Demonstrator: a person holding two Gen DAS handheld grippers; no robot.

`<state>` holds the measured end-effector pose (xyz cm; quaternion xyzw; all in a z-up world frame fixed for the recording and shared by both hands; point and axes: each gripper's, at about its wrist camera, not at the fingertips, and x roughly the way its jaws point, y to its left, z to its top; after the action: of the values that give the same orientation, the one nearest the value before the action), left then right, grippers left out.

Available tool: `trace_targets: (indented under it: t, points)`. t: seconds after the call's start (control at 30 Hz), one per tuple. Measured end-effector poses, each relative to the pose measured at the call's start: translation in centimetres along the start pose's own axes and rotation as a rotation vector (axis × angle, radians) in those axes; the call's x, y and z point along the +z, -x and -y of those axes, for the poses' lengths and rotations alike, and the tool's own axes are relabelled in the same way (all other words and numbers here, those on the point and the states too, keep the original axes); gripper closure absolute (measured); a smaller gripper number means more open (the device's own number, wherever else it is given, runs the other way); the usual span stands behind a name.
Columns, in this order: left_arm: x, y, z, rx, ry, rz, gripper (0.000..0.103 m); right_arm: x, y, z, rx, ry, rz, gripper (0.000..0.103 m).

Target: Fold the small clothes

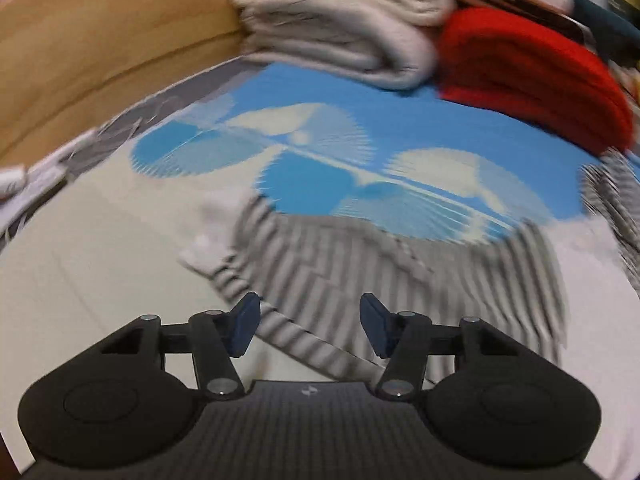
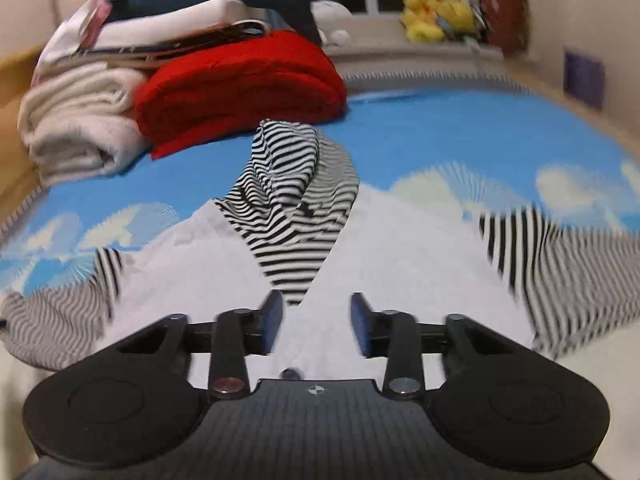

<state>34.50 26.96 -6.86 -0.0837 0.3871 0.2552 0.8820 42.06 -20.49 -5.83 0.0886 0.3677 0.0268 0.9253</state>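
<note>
At the far left of the left wrist view a tan wooden board [image 1: 100, 40] is seen rising along the edge of the bed, with the grey border of a blue cloud-printed sheet [image 1: 400, 120] running just beside it. A wide stretch of that sheet lies bare between the board and the folded stack at the back. One striped garment [image 1: 360, 264], black and white with white panels, is spread flat on the sheet close in front of the camera; its outline is blurred. The left gripper [image 1: 310, 326] is held just above the near striped hem with its jaws spread, and nothing is pinched between them. Further back, one folded cream blanket [image 1: 340, 24] and one folded red blanket [image 1: 532, 76] are stacked side by side, touching. In the right wrist view the same two blankets are seen at upper left, with several more folded items piled on top of the cream one, their number not clear. The garment [image 2: 280, 184] is seen with its two striped sleeves spread to either side and a striped part bunched in the middle. The right gripper [image 2: 316, 320] hangs over the white front panel, jaws apart with a narrower gap, and no cloth is gripped. Open blue sheet extends to the right as far as a window ledge, where yellow plush toys [image 2: 436, 18] are set, too blurred for counting.
</note>
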Motion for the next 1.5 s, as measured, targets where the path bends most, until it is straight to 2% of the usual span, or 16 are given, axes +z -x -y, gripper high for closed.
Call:
trace_targets:
  t: [0.03, 0.1, 0.27, 0.4, 0.43, 0.47, 0.6, 0.73, 0.87, 0.93, 1.0, 1.03, 1.1, 1.2, 1.37, 1.5]
  points:
    - [0.4, -0.9, -1.0, 0.018, 0.032, -0.009, 0.042, 0.2, -0.3, 0.2, 0.018, -0.010, -0.009, 0.094]
    - [1.2, -2.6, -2.9, 0.070, 0.100, -0.022, 0.041, 0.4, -1.0, 0.3, 0.027, -0.020, -0.034, 0.100]
    - [1.7, -6.7, -6.7, 0.080, 0.299, -0.097, 0.041, -0.5, -2.1, 0.5, 0.011, -0.011, -0.085, 0.099]
    - [1.1, -8.7, -6.7, 0.051, 0.309, -0.135, 0.044, -1.4, -3.1, 0.6, 0.002, -0.023, -0.129, 0.098]
    - [1.1, -8.6, -6.3, 0.064, 0.279, -0.120, 0.054, -1.4, -3.2, 0.6, -0.001, -0.023, -0.131, 0.098]
    - [1.3, -8.2, -5.8, 0.065, 0.248, -0.112, 0.094, -1.4, -3.3, 0.7, -0.005, -0.024, -0.132, 0.098]
    - [3.1, -3.6, -3.1, 0.065, 0.180, 0.026, 0.098, -1.1, -3.2, 1.4, -0.024, -0.057, -0.132, 0.098]
    - [4.8, 5.2, 2.2, -0.115, 0.095, 0.184, 0.098, -0.4, -2.8, 2.6, -0.042, -0.112, -0.127, 0.098]
    - [3.2, 13.9, 11.6, -0.388, -0.052, 0.240, 0.098, 0.0, -2.5, 3.8, -0.054, -0.166, -0.127, 0.098]
    - [1.1, 16.5, 16.4, -0.550, -0.127, 0.201, 0.097, 0.3, -2.1, 4.5, -0.060, -0.187, -0.116, 0.098]
    - [-1.7, 17.3, 20.7, -0.757, -0.213, 0.065, 0.074, 0.5, -2.0, 5.1, -0.065, -0.201, -0.111, 0.098]
    - [-3.1, 17.3, 21.8, -0.818, -0.236, 0.023, 0.070, 0.5, -2.0, 5.5, -0.067, -0.211, -0.111, 0.098]
    - [-5.3, 16.6, 22.9, -0.779, -0.259, -0.017, 0.068, 0.5, -2.1, 6.4, -0.065, -0.228, -0.119, 0.098]
    - [-4.6, 13.4, 22.6, -0.661, -0.192, -0.128, 0.068, 0.2, -2.9, 7.5, -0.066, -0.253, -0.159, 0.098]
    - [-2.5, 9.6, 21.4, -0.437, -0.215, -0.138, 0.068, -0.8, -5.4, 8.3, -0.076, -0.322, -0.239, 0.098]
    - [-2.2, 7.2, 20.7, -0.348, -0.193, -0.214, 0.066, -1.6, -8.0, 7.8, -0.095, -0.317, -0.291, 0.090]
